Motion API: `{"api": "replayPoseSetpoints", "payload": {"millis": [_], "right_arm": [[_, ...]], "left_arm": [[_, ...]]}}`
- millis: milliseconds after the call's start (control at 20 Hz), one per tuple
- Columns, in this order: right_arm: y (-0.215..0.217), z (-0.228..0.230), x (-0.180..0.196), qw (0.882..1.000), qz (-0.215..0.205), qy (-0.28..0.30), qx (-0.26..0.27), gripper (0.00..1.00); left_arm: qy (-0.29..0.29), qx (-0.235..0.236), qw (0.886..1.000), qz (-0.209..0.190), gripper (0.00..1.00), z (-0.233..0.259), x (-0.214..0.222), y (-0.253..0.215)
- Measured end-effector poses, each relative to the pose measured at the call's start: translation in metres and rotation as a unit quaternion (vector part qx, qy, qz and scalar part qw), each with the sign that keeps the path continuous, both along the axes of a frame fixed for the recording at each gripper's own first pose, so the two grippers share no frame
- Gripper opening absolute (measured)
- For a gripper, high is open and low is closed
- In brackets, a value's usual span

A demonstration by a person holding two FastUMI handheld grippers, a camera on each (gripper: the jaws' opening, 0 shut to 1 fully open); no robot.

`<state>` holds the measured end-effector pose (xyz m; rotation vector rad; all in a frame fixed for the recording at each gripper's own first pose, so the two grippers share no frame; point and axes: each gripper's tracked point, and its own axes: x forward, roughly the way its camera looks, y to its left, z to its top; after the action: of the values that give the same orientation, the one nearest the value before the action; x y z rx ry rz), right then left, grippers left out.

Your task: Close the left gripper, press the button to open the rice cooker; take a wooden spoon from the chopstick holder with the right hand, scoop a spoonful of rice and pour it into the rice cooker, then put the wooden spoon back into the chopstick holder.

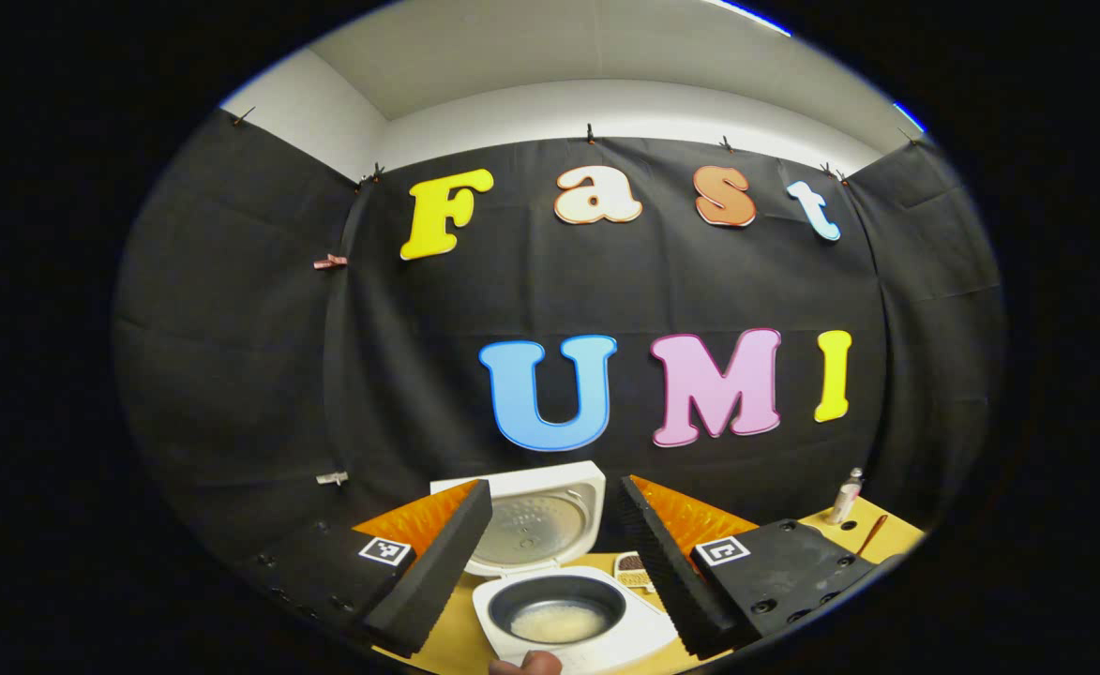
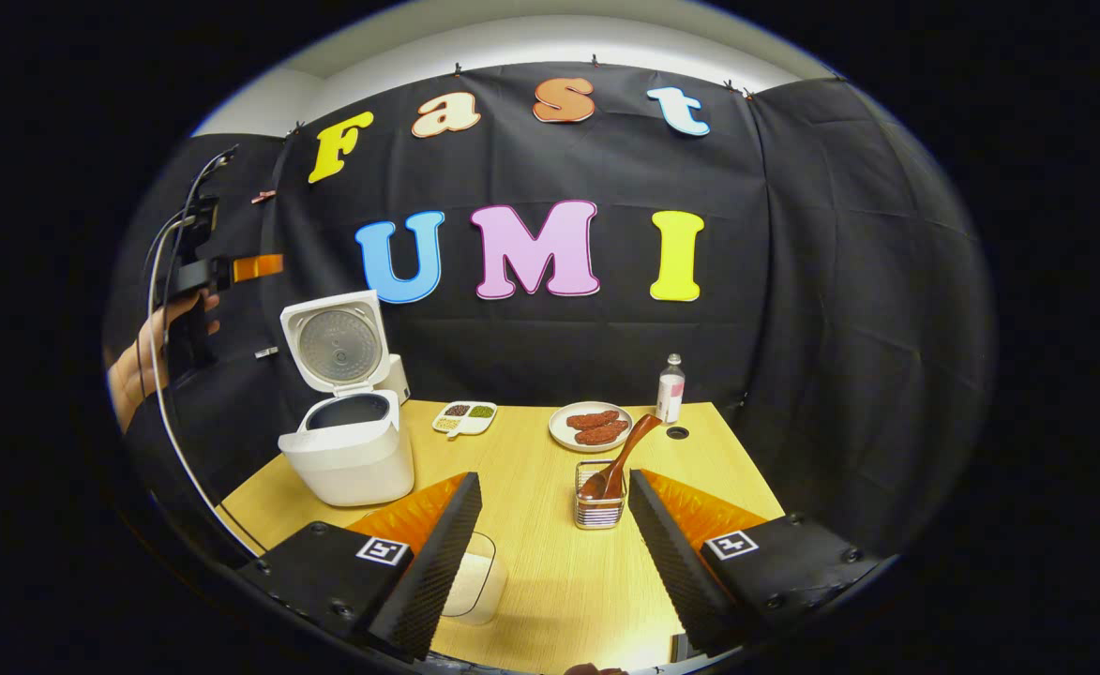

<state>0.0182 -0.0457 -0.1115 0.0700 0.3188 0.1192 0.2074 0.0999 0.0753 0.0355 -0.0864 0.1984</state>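
In the left gripper view, the left gripper (image 1: pixel 550 562) is spread wide and holds nothing. The cooker (image 1: pixel 568 609) sits between its fingers at 6 o'clock, lid up, rice in the pot.

In the right gripper view, the right gripper (image 2: pixel 554 553) is also wide open and empty. The spoon (image 2: pixel 620 459) leans in the holder (image 2: pixel 600 497) just ahead between the fingers. The cooker (image 2: pixel 348 450) stands at 10 o'clock near the table (image 2: pixel 531 562) edge, with bare wood between.

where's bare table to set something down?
Free: the strip between the cooker and the spoon holder, running back to the sectioned dish. Also right of the holder. Crowded: back right, where plate and bottle sit together.
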Motion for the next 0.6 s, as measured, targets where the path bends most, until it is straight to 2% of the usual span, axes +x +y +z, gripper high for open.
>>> {"api": "replayPoseSetpoints", "payload": {"millis": [200, 250, 300, 600], "right_arm": [[-0.003, 0.002, -0.009, 1.000, -0.009, -0.003, -0.026, 0.99], [-0.004, 0.002, -0.011, 1.000, -0.014, -0.004, -0.028, 0.99], [-0.004, 0.004, -0.011, 0.999, -0.018, -0.004, -0.028, 0.99], [-0.006, 0.012, -0.011, 0.998, -0.049, -0.008, -0.031, 0.99]], "left_arm": [[-0.018, 0.024, 1.000, 0.008, 0.94, 0.029, 0.047, 0.018], [-0.018, 0.023, 1.000, 0.010, 0.96, 0.029, 0.060, 0.024], [-0.015, 0.015, 1.000, 0.012, 0.94, 0.029, 0.073, 0.030], [0.044, -0.021, 0.998, 0.028, 0.97, -0.013, 0.145, 0.062]]}}
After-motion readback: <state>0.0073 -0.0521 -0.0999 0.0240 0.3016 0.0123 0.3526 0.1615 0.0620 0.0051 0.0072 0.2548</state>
